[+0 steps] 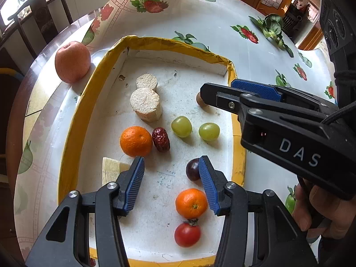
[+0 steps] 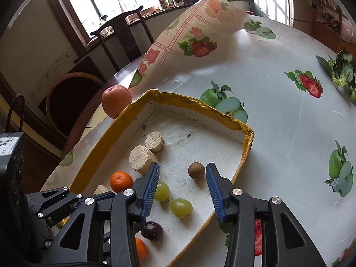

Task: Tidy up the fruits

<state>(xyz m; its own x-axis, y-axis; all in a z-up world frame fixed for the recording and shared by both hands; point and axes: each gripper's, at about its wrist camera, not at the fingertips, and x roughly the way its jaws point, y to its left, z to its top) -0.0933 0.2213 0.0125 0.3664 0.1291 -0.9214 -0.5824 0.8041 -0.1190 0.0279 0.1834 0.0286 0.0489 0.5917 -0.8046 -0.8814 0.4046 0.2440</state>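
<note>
A white tray with a yellow rim [image 1: 73, 120] [image 2: 184, 99] holds two tangerines [image 1: 136, 141] [image 1: 191, 203], a red date [image 1: 160, 139], two green grapes [image 1: 181, 126] [image 1: 209, 131], a dark grape [image 1: 192, 169], a small tomato [image 1: 187, 234], a brown longan [image 2: 196, 170] and two pale round cakes [image 1: 146, 105]. A big apple [image 1: 72, 61] [image 2: 116, 100] sits on the table outside the tray's far left corner. My left gripper [image 1: 171, 162] is open and empty above the tray's near part. My right gripper [image 2: 182, 169] is open and empty, its fingers either side of the longan.
A pale wafer piece [image 1: 111, 166] lies in the tray by the left finger. A leafy green vegetable [image 1: 272, 27] [image 2: 342, 71] lies at the far right of the fruit-print tablecloth. A dark chair [image 2: 124, 33] stands behind the table.
</note>
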